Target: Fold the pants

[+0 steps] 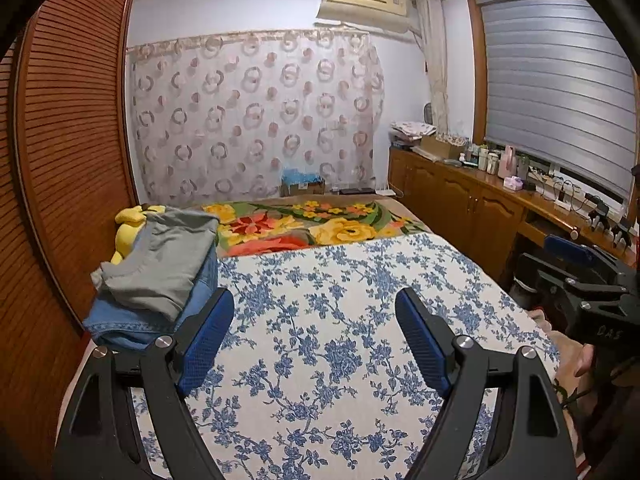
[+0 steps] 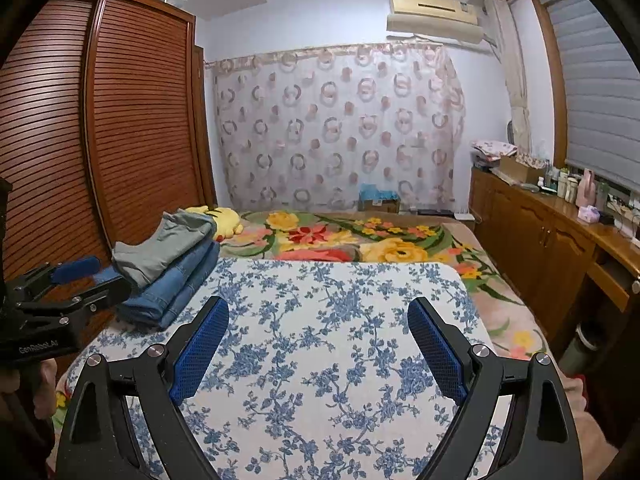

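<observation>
Folded grey pants (image 1: 160, 264) (image 2: 168, 246) lie on top of folded blue jeans (image 1: 132, 320) (image 2: 176, 288), stacked at the left edge of the bed. My left gripper (image 1: 316, 300) is open above the blue-flowered cloth (image 1: 340, 320), just right of the stack, with nothing between its fingers. My right gripper (image 2: 318, 308) is open too, held over the middle of the same cloth (image 2: 328, 320), empty. In the left wrist view the right gripper (image 1: 560, 256) shows at the right edge; in the right wrist view the left gripper (image 2: 80, 270) shows at the left edge.
A yellow plush toy (image 1: 128, 224) (image 2: 224, 218) lies behind the stack. A bright flowered blanket (image 1: 320, 224) (image 2: 360, 240) covers the far bed. A slatted wooden wardrobe (image 1: 72, 140) stands left; a cluttered wooden cabinet (image 1: 460, 196) (image 2: 540, 232) runs along the right.
</observation>
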Demonstrator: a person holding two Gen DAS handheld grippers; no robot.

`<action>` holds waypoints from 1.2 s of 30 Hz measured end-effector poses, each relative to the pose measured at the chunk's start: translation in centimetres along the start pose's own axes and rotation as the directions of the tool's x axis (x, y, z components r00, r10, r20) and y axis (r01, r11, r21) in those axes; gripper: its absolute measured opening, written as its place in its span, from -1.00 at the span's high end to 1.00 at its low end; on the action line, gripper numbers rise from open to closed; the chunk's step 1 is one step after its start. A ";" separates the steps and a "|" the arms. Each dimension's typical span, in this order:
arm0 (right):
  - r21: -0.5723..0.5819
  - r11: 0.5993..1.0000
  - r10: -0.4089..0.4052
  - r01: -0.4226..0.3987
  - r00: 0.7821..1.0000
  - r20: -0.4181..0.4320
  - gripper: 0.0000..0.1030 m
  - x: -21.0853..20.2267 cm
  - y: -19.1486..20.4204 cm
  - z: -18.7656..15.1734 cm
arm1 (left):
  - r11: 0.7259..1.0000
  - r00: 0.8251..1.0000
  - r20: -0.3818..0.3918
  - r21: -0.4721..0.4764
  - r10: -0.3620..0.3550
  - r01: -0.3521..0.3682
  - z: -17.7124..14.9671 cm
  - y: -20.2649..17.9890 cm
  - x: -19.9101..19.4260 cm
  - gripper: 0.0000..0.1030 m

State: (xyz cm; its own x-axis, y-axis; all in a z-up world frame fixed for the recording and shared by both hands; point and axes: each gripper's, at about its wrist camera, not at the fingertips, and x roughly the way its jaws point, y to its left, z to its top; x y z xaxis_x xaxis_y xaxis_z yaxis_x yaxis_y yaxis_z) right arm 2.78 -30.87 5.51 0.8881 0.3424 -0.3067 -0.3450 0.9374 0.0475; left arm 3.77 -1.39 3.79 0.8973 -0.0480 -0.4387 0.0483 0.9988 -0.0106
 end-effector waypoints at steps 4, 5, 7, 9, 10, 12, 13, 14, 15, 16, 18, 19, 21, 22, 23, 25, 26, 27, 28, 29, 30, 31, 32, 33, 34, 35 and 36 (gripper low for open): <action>-0.006 1.000 -0.008 0.008 1.000 0.020 -0.78 -0.6 0.0 0.2 | 1.000 1.000 0.023 -0.007 0.004 -0.004 0.6 0.4 -1.1 -0.62; -0.006 1.000 -0.009 0.009 1.000 0.024 -0.78 -0.7 0.1 0.2 | 1.000 1.000 0.027 -0.008 0.006 -0.006 0.7 0.5 -1.3 -0.62; -0.006 1.000 -0.012 0.012 0.999 0.032 -0.78 -0.8 0.0 0.2 | 1.000 0.999 0.035 -0.009 0.009 -0.008 0.8 0.6 -1.5 -0.62; -0.008 1.000 -0.014 0.014 0.999 0.042 -0.78 -1.0 -0.1 0.2 | 1.000 0.999 0.041 -0.009 0.014 -0.013 0.9 0.6 -1.8 -0.62; -0.010 1.000 -0.015 0.016 0.999 0.045 -0.78 -1.0 -0.1 0.1 | 1.000 0.999 0.042 -0.009 0.014 -0.014 0.9 0.7 -1.8 -0.62; -0.012 1.000 -0.017 0.018 0.999 0.050 -0.79 -1.0 -0.1 0.0 | 1.000 0.999 0.044 -0.012 0.017 -0.016 0.9 0.8 -1.9 -0.62; -0.012 1.000 -0.018 0.018 0.999 0.051 -0.79 -1.0 -0.1 0.0 | 1.000 0.999 0.044 -0.013 0.017 -0.016 0.9 0.8 -1.9 -0.62; -0.012 1.000 -0.017 0.018 0.999 0.052 -0.79 -0.9 -0.1 -0.1 | 1.000 0.999 0.043 -0.013 0.016 -0.015 0.9 0.8 -1.9 -0.62; -0.013 1.000 -0.016 0.017 0.999 0.052 -0.79 -0.8 -0.1 -0.2 | 1.000 0.999 0.043 -0.014 0.016 -0.015 0.8 0.9 -1.8 -0.62; -0.013 1.000 -0.017 0.017 0.999 0.051 -0.79 -0.7 -0.1 -0.3 | 1.000 0.999 0.042 -0.013 0.017 -0.016 0.8 0.9 -1.8 -0.62; -0.013 1.000 -0.016 0.017 0.999 0.051 -0.79 -0.8 -0.1 -0.2 | 1.000 0.999 0.042 -0.012 0.017 -0.016 0.8 0.9 -1.9 -0.62; -0.013 1.000 -0.016 0.016 0.999 0.051 -0.79 -0.8 -0.1 -0.3 | 1.000 0.999 0.042 -0.012 0.017 -0.017 0.8 0.9 -1.9 -0.62; -0.014 1.000 -0.015 0.016 0.999 0.050 -0.79 -0.7 -0.1 -0.3 | 1.000 0.999 0.043 -0.013 0.019 -0.018 0.8 1.0 -1.9 -0.62; -0.014 1.000 -0.014 0.015 0.999 0.050 -0.79 -0.7 -0.1 -0.3 | 1.000 0.999 0.043 -0.013 0.017 -0.017 0.8 0.9 -1.9 -0.62; -0.014 1.000 -0.014 0.015 0.999 0.049 -0.79 -0.6 -0.1 -0.4 | 1.000 0.999 0.043 -0.014 0.018 -0.017 0.8 1.0 -1.8 -0.62; -0.014 1.000 -0.014 0.015 0.999 0.049 -0.79 -0.6 -0.1 -0.4 | 1.000 0.999 0.042 -0.015 0.020 -0.019 0.8 0.9 -1.8 -0.62; -0.014 1.000 -0.014 0.015 0.999 0.050 -0.79 -0.6 -0.1 -0.4 | 1.000 0.999 0.042 -0.015 0.020 -0.019 0.8 0.9 -1.8 -0.62; -0.014 1.000 -0.013 0.014 0.999 0.049 -0.79 -0.6 -0.1 -0.4 | 1.000 0.999 0.041 -0.015 0.020 -0.020 0.8 1.0 -1.7 -0.62; -0.014 1.000 -0.013 0.014 0.999 0.049 -0.79 -0.6 -0.1 -0.4 | 1.000 0.999 0.041 -0.015 0.021 -0.020 0.8 1.0 -1.7 -0.62; -0.014 1.000 -0.014 0.015 0.999 0.049 -0.79 -0.6 -0.1 -0.4 | 1.000 0.999 0.041 -0.014 0.020 -0.020 0.8 1.0 -1.7 -0.62; -0.015 1.000 -0.014 0.014 0.999 0.050 -0.79 -0.6 -0.1 -0.4 | 1.000 0.999 0.041 -0.014 0.020 -0.020 0.8 1.0 -1.8 -0.62; -0.014 1.000 -0.013 0.014 0.999 0.049 -0.79 -0.6 -0.1 -0.4 | 1.000 0.999 0.042 -0.013 0.020 -0.019 0.8 1.0 -1.8 -0.62; -0.014 1.000 -0.013 0.013 0.999 0.049 -0.79 -0.5 -0.2 -0.4 | 1.000 0.999 0.041 -0.014 0.020 -0.019 0.8 1.0 -1.8 -0.62; -0.014 1.000 -0.014 0.015 0.999 0.049 -0.79 -0.6 -0.1 -0.4 | 1.000 0.999 0.041 -0.015 0.020 -0.019 0.8 1.0 -1.7 -0.62; -0.015 1.000 -0.014 0.015 0.999 0.050 -0.79 -0.6 -0.1 -0.4 | 1.000 0.999 0.041 -0.015 0.019 -0.018 0.8 1.0 -1.8 -0.62; -0.014 1.000 -0.015 0.015 0.999 0.050 -0.79 -0.6 -0.1 -0.4 | 1.000 0.999 0.041 -0.015 0.019 -0.018 0.8 1.0 -1.8 -0.62; -0.015 1.000 -0.015 0.016 0.999 0.050 -0.79 -0.6 -0.1 -0.4 | 1.000 0.999 0.041 -0.015 0.019 -0.019 0.8 1.0 -1.8 -0.62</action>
State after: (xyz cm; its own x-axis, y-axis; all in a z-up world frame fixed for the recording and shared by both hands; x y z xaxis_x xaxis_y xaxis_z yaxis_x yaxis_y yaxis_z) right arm 2.21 -31.21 5.33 0.9074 0.3311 -0.2590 -0.3354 0.9416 0.0285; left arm 2.59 -0.34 5.30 0.9154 -0.0294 -0.4014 0.0252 0.9996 -0.0157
